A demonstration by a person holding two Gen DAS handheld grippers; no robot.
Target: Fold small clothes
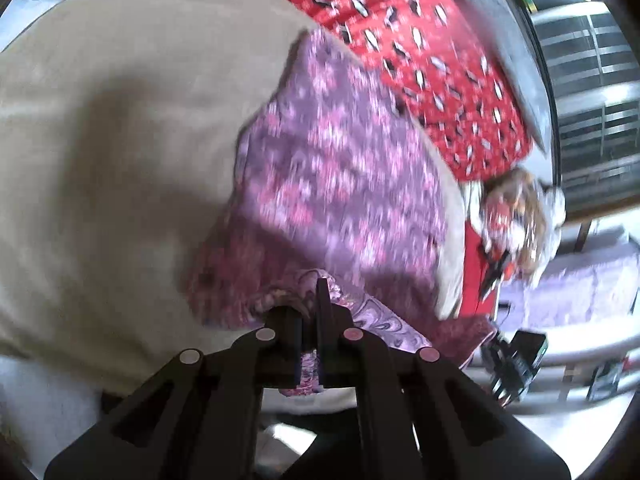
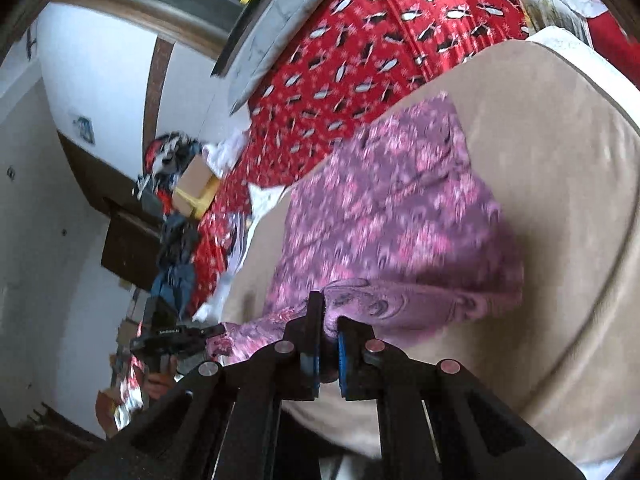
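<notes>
2 tongs (image 1: 310, 312) (image 2: 326, 320) pinch purple garment (image 1: 340, 152) (beige cushion (image 1: 120, 120) beneath).

Beige cushion (image 1: 120, 140) w/ red penguin-print blanket (image 1: 420, 40) behind; cardboard box (image 2: 196, 188) nr clutter.

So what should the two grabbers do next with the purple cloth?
Probably carry the near edge forward over the rest. Both the left gripper and right gripper are shut on the purple cloth, which lies spread on the beige cushion, so it looks ready to fold in half.

Left gripper (image 1: 310, 312), right gripper (image 2: 326, 322): jaws clamped.
</notes>
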